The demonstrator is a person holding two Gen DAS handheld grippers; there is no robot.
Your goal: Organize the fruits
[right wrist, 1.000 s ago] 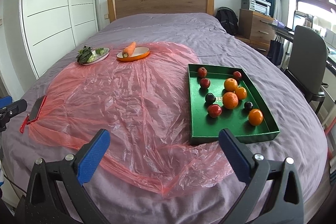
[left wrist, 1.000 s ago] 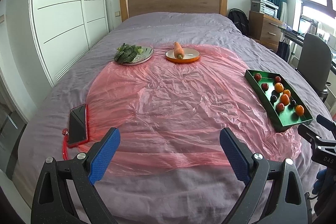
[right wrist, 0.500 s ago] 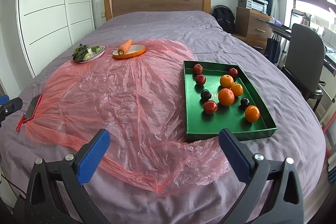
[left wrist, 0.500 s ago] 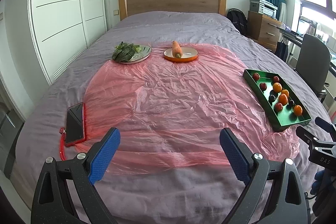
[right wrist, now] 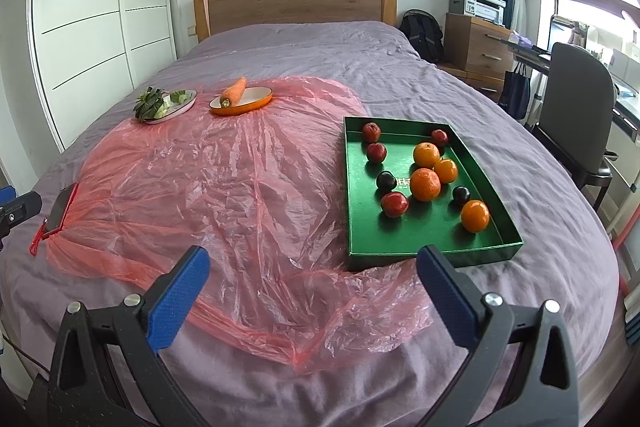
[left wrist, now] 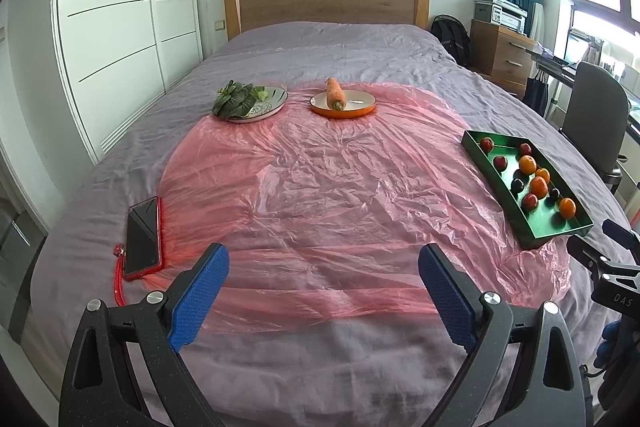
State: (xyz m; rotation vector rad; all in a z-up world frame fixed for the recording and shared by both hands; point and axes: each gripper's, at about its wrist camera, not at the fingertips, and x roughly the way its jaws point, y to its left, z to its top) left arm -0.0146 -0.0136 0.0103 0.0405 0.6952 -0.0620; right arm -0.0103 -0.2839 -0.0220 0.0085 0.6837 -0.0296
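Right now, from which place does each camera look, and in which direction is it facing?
Left wrist: sits on the left gripper near the foot of the bed, facing the headboard over the pink plastic sheet; its own open jaws show, and the right gripper at the right edge.
Right wrist: sits on the right gripper, further right, facing the green tray of fruit; its open jaws show, and part of the left gripper at the left edge.
Shared: tray, sheet, carrot plate, greens plate, red phone.
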